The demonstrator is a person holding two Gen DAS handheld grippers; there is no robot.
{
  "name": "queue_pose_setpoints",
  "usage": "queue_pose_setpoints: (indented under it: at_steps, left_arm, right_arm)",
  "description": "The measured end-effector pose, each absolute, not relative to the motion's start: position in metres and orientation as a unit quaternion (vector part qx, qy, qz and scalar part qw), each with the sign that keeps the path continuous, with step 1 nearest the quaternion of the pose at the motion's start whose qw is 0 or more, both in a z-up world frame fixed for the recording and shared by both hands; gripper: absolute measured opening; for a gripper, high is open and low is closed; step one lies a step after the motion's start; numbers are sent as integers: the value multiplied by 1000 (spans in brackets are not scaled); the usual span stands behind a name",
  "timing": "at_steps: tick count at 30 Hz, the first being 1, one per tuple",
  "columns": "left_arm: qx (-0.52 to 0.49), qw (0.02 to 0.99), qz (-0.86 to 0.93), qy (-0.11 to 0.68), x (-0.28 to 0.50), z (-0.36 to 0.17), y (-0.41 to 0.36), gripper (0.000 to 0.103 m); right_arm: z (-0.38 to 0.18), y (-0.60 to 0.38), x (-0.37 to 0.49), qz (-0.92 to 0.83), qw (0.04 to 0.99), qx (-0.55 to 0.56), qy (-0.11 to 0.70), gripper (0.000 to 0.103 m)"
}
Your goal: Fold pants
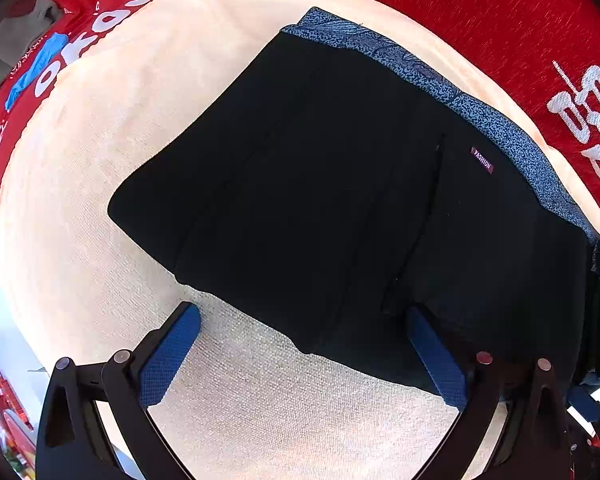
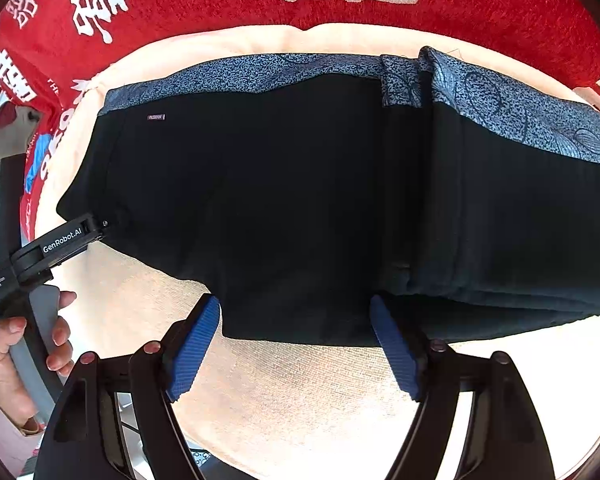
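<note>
Your folded pants (image 2: 292, 200) lie on the towel (image 2: 300, 392), which lies over the printed cloth (image 2: 500, 12) reaching out behind it. The waistband (image 2: 260, 74) runs along the far edge. Your right gripper (image 2: 296, 344) sits at the pants' near edge, its jaws apart; your left gripper (image 2: 60, 240) reaches their left corner, your hand (image 2: 16, 360) behind it.

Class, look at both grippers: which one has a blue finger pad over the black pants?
Both: the left gripper and right gripper are open, inner pads over the pants.
</note>
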State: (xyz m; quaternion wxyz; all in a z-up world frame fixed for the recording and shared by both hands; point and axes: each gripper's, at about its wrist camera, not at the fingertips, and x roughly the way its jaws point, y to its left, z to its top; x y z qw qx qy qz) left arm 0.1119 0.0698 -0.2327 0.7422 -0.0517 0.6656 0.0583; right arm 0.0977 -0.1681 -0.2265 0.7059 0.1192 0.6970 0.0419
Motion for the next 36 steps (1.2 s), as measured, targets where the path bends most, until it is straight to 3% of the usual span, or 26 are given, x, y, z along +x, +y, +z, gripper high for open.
queue_pose_setpoints:
  at_steps: [20, 26, 36]
  left_arm:
    - [-65, 736, 53, 672, 114, -232, 72, 103]
    - [-255, 734, -29, 630, 105, -218, 105, 103]
    - [-429, 699, -71, 568, 98, -240, 153, 103]
  right_arm:
    - [-227, -164, 97, 43, 709, 118, 694, 84]
    - [-227, -164, 96, 43, 711, 119, 692, 84]
    - [-226, -162, 90, 49, 715, 109, 689, 84]
